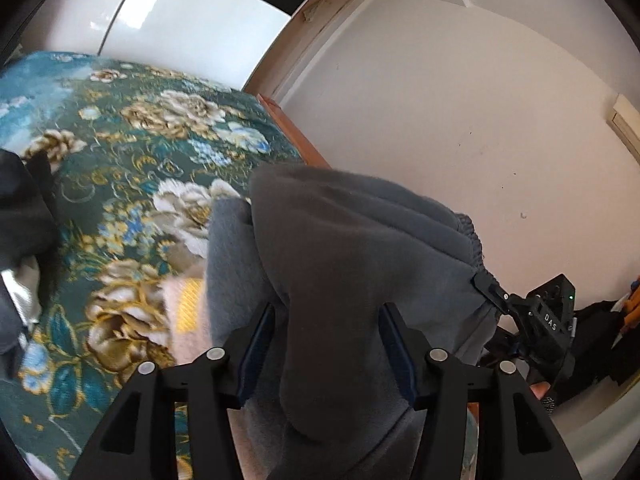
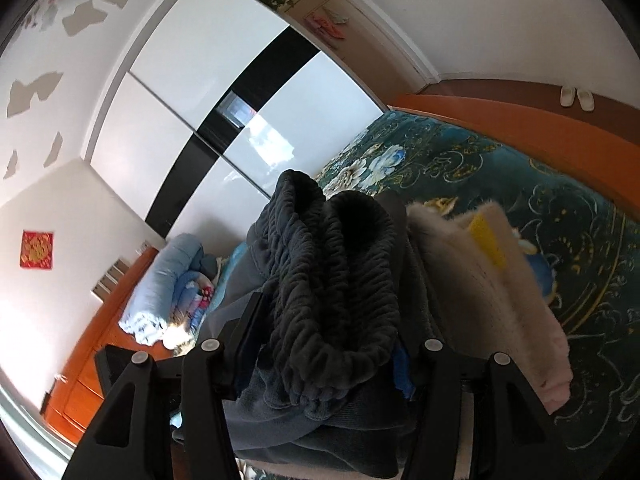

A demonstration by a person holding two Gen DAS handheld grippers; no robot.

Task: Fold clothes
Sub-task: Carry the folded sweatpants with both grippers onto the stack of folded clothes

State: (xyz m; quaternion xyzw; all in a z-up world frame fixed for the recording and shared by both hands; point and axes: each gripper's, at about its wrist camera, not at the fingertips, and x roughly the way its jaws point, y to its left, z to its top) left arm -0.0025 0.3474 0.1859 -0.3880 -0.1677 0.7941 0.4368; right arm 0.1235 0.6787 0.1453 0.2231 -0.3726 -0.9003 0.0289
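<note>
Both grippers are holding one garment up above the bed: the left gripper (image 1: pixel 328 344) is closing its blue-padded fingers (image 1: pixel 256 344) on a thick bunch of the grey fleece trousers (image 1: pixel 340 240), which is bulging forward and upward between the jaws, while the right gripper (image 2: pixel 324 360) is clamping the gathered elastic waistband (image 2: pixel 332 272) of the same garment, the ribbed cloth heaping up just ahead of its fingertips. In the left wrist view the right gripper is showing at the far right, pinching the waistband edge, so the two holds look to be near each other. A folded pink and yellow item (image 2: pixel 488 276) is lying on the floral bedspread (image 1: pixel 132 152) just to the right of the right gripper and beyond the left one's left finger. The step in hand appears to be lifting and spreading the trousers before laying them down. To do that well, the grips should probably be drawn apart along the waistband until the cloth is hanging flat, with both jaws kept firm since the fleece is bulky and could slip, and the garment lowered onto bare bedspread clear of the folded piece.
</note>
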